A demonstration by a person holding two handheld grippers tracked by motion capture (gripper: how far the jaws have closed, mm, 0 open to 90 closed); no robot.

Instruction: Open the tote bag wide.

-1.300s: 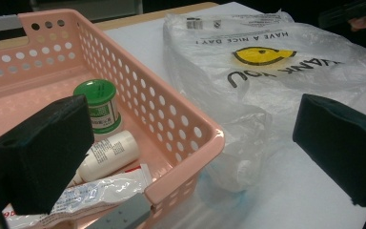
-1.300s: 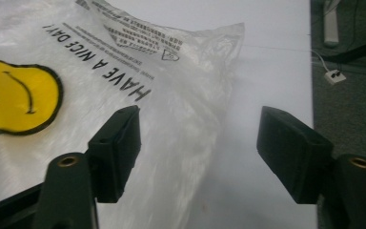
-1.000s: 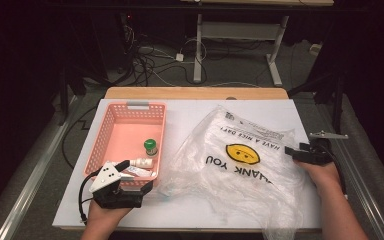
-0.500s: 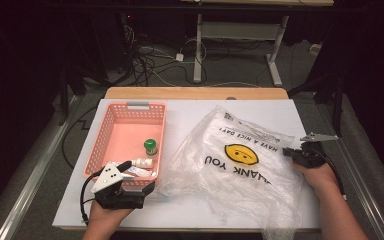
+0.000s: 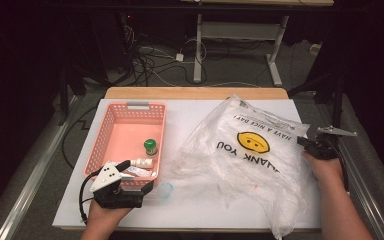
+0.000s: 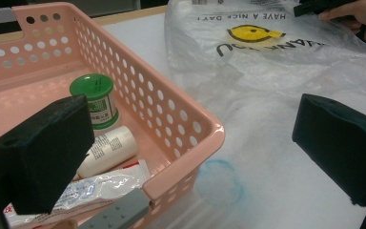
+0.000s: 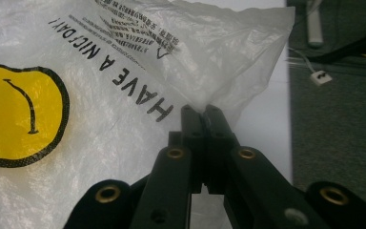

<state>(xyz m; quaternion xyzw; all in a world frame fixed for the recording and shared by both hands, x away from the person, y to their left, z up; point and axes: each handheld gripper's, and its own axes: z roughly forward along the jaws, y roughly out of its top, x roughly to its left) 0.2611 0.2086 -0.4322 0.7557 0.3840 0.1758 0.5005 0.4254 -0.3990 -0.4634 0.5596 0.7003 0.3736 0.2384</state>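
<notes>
Clear, crinkly plastic makes up the carrier bag, which lies spread over the right half of the white bench, just beside the pink perforated basket. The right gripper has its fingers closed on a pinch of the bag's film at the right-hand edge, near the printing; in the high view that gripper sits at the bag's far right margin, so the bag lies to its left, stretching across toward the basket.

The left gripper rests at the basket's near end with its fingers spread wide, holding nothing. From it, the bag lies to the right and slightly ahead, its loose near edge close by; the left hand looks the nearer one for catching that side, should the bag need opening.

Writing on the bag reads "THANK YOU" and "HAVE A NICE DAY!" around a yellow smiley face, upside down from the person's side; the smaller print above it is too fine to read.

Inside the basket stand a green-capped jar, a small white bottle lying on its side, and a clear-wrapped packet at the near end.
</notes>
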